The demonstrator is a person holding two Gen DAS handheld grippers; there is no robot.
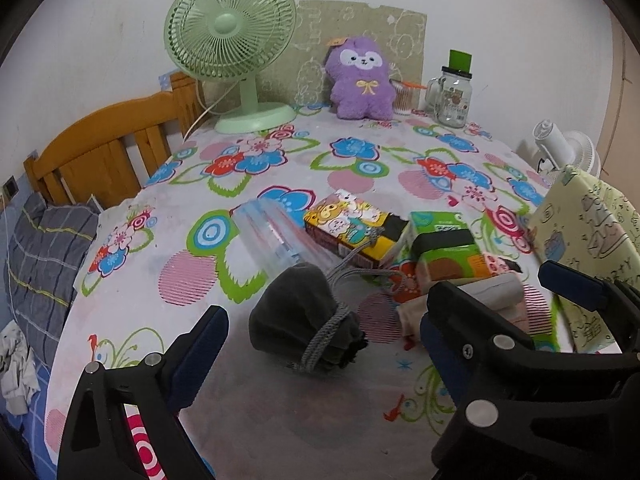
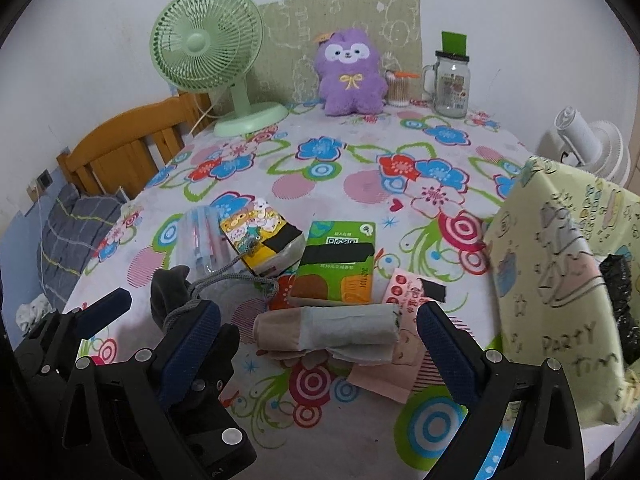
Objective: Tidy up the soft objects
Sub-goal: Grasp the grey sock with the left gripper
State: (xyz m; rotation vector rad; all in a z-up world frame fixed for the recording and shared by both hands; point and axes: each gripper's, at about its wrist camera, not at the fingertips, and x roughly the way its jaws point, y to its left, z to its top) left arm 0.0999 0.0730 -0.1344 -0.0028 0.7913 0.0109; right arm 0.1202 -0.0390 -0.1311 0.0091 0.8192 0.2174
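A dark grey drawstring pouch (image 1: 300, 316) lies on the flowered tablecloth (image 1: 280, 420) between the fingers of my open left gripper (image 1: 324, 340). A rolled grey and beige cloth (image 2: 332, 330) lies between the fingers of my open right gripper (image 2: 320, 332). Behind them lie a yellow cartoon tissue pack (image 2: 264, 240), a green tissue pack (image 2: 338, 268), a pink packet (image 2: 404, 292) and a clear plastic pack (image 2: 200, 240). The pouch also shows in the right wrist view (image 2: 170, 292), beside the left gripper (image 2: 160, 308). A purple plush toy (image 2: 350, 74) sits at the back.
A green fan (image 2: 208, 44), a glass jar with a green lid (image 2: 452, 84) and a cotton swab tub (image 2: 398, 90) stand at the back. A pale yellow patterned box (image 2: 560, 288) stands at the right, a white fan (image 2: 588, 140) behind it. A wooden bed frame (image 2: 120, 148) is at left.
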